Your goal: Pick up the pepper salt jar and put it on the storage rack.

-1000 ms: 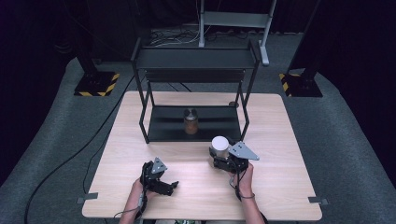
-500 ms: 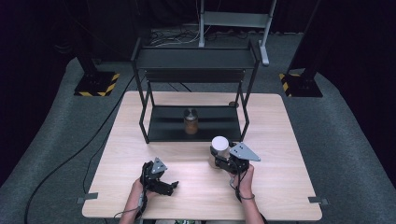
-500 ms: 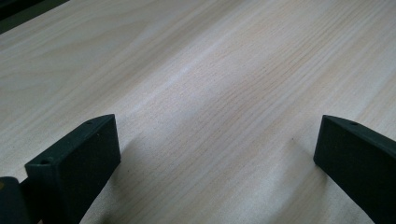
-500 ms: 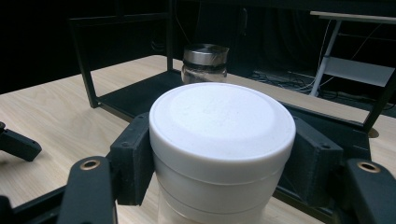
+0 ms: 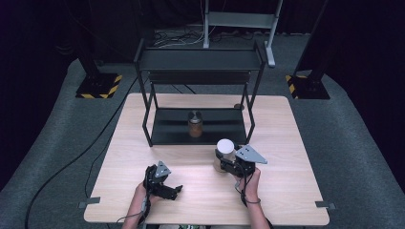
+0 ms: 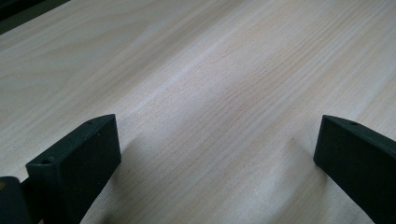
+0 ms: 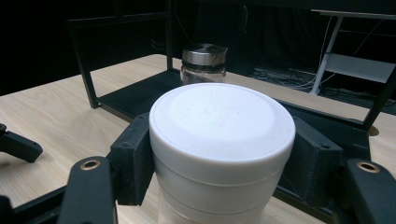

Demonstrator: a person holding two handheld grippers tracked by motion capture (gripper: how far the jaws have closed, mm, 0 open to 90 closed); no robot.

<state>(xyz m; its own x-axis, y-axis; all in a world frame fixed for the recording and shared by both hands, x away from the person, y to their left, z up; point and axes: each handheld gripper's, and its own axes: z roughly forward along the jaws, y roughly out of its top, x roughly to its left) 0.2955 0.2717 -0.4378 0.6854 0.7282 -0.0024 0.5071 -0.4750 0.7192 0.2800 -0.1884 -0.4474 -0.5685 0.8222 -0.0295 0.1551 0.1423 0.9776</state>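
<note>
Lower right of centre in the high view, the right gripper (image 5: 228,161) has its jaws clamped on a white-lidded jar (image 7: 222,140) above the desk (image 5: 296,191). The left gripper (image 6: 215,154), lower left, holds its jaws wide apart and empty over bare wood.

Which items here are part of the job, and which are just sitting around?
In play (judging by the grasp):
white-lidded jar, held in the right gripper
black shelf rack
jar on rack

Idle:
left gripper, open
small round object behind the rack
</note>
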